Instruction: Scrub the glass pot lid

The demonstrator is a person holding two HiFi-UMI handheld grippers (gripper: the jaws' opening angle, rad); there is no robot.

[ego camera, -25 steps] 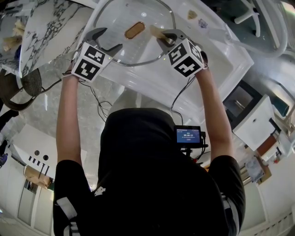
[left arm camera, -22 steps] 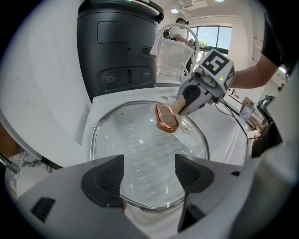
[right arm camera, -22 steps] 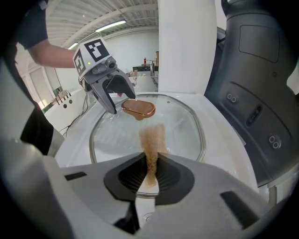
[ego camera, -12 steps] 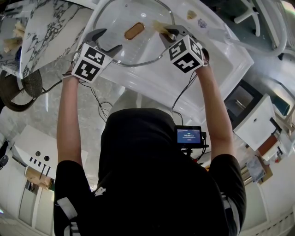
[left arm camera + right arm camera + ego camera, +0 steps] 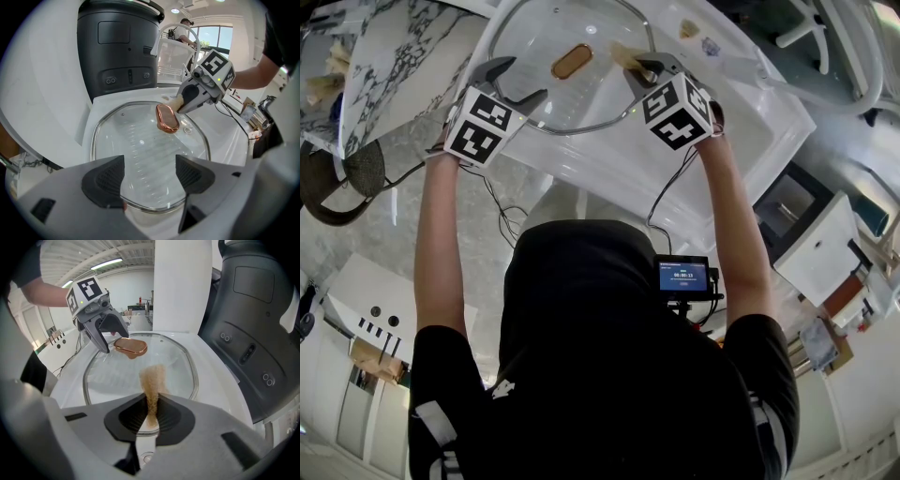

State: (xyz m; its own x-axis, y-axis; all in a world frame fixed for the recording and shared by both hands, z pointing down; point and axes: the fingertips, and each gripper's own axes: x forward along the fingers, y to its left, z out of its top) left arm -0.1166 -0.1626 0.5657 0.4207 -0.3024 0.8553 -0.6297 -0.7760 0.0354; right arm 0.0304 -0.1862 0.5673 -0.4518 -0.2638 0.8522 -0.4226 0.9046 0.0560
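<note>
Both arms stretch forward over the glass pot lid (image 5: 534, 42), which lies flat on a white surface (image 5: 741, 122). The right gripper (image 5: 150, 416) pinches a tan scrub pad (image 5: 152, 378) against the lid beside its copper handle (image 5: 167, 118). The left gripper (image 5: 149, 176), jaws wide apart and empty, hovers at the lid's near rim.

One glass pot lid (image 5: 581, 98), one scrub pad (image 5: 623, 56), two grippers (image 5: 520, 82) (image 5: 645, 70)

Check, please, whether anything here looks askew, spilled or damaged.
Nothing stands out. The glass lid lies flat in the white basin, no crack visible; the right gripper pinches a tan scrubber, and the left gripper is open over the lid's near rim.
</note>
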